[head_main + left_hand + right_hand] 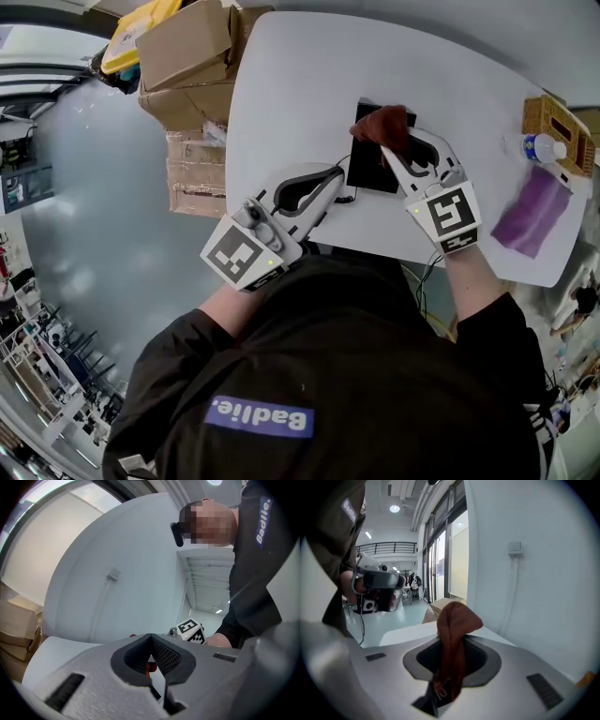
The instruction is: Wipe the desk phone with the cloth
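- The right tool is clamped on the brown cloth, which stands bunched up out of its jaws.
- In the head view the cloth sits over the far end of the black desk phone, which lies flat on the white bench.
- The left tool has its jaws closed together with nothing between them. It sits just left of the phone, near the coiled cord.
- A purple cloth, a water bottle and a wicker basket lie at the bench's right end.

Grey left gripper and right gripper bear marker cubes.
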Available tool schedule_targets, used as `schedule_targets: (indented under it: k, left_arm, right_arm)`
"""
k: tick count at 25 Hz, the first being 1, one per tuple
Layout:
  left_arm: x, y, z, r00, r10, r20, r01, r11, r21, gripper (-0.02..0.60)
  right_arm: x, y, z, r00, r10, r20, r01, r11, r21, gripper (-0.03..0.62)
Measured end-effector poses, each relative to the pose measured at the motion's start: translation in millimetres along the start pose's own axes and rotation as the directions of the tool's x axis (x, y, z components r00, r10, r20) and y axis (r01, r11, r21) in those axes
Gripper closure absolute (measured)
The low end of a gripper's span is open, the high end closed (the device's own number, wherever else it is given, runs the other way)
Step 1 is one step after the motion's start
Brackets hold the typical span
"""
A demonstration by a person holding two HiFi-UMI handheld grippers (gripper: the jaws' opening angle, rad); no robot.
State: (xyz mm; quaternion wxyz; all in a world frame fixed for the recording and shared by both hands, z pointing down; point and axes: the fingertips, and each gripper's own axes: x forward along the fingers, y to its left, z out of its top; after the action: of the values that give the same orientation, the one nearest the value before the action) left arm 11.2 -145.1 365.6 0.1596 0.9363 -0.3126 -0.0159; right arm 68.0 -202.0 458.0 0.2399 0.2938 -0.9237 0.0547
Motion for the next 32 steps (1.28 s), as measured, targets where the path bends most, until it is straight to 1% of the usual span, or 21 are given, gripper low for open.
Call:
schedule_targets:
  k: [3, 7, 9, 12, 15, 16, 19, 21, 23, 24, 27, 29, 30, 32]
  left_arm:
    - [3, 7, -8, 0.999, 0.001, -0.037, -0.001, 1.0, -0.017, 0.572]
    - [9, 15, -4, 1.0, -0.016, 0.005, 0.016, 1.0, -0.01, 0.572]
    - [8, 17, -5, 1.0, -0.019, -0.001, 0.019, 1.0, -0.015, 0.572]
    - [3, 21, -9, 1.0, -0.02, -0.016, 0.02, 1.0, -0.023, 0.572]
    - [-3, 24, -11, 0.999, -0.025, -0.026, 0.024, 0.999, -0.022, 0.572]
    - [-4, 24, -12, 0.999, -0.026, -0.031, 0.025, 0.999, -0.022, 0.572]
    - [-7, 22, -8, 0.999, -0.041, -0.001, 0.041, 0.999, -0.009, 0.572]
    - [-11, 22, -10, 0.999, -0.039, -0.025, 0.039, 0.999, -0.018, 0.572]
    - [-14, 20, -4, 0.998, -0.054, 0.012, 0.054, 0.999, -0.001, 0.572]
    - [-15, 18, -3, 0.998, -0.061, 0.016, 0.061, 0.998, 0.006, 0.572]
    - [-22, 14, -8, 0.998, -0.067, -0.022, 0.067, 0.998, -0.003, 0.572]
    - [-27, 13, -15, 0.996, -0.068, -0.061, 0.067, 0.998, -0.017, 0.572]
    - [-28, 13, -16, 0.995, -0.073, -0.068, 0.072, 0.997, -0.018, 0.572]
    - [-31, 12, -17, 0.994, -0.09, -0.056, 0.089, 0.996, -0.011, 0.572]
  right_arm:
    - [22, -10, -14, 0.999, -0.013, -0.052, 0.01, 0.998, -0.058, 0.505]
    - [48, -17, -29, 0.992, -0.031, -0.123, 0.012, 0.988, -0.154, 0.505]
    - [59, -17, -37, 0.987, -0.041, -0.158, 0.008, 0.978, -0.207, 0.505]
    - [70, -12, -42, 0.982, -0.059, -0.177, 0.008, 0.962, -0.274, 0.505]
    - [71, -4, -45, 0.979, -0.066, -0.192, 0.002, 0.949, -0.316, 0.505]
    - [71, 1, -49, 0.978, -0.06, -0.201, -0.009, 0.946, -0.323, 0.505]
    - [67, 21, -64, 0.973, -0.034, -0.23, -0.048, 0.94, -0.338, 0.505]
    - [65, 35, -73, 0.969, -0.018, -0.247, -0.069, 0.938, -0.341, 0.505]
    - [63, 50, -82, 0.964, -0.002, -0.264, -0.09, 0.938, -0.336, 0.505]
    - [62, 58, -87, 0.962, 0.006, -0.274, -0.1, 0.938, -0.331, 0.505]
    - [58, 83, -102, 0.953, 0.03, -0.301, -0.129, 0.94, -0.316, 0.505]
    - [55, 96, -110, 0.948, 0.041, -0.315, -0.142, 0.942, -0.304, 0.505]
    - [54, 102, -114, 0.946, 0.046, -0.321, -0.146, 0.944, -0.296, 0.505]
    - [52, 111, -120, 0.941, 0.055, -0.333, -0.154, 0.948, -0.279, 0.505]
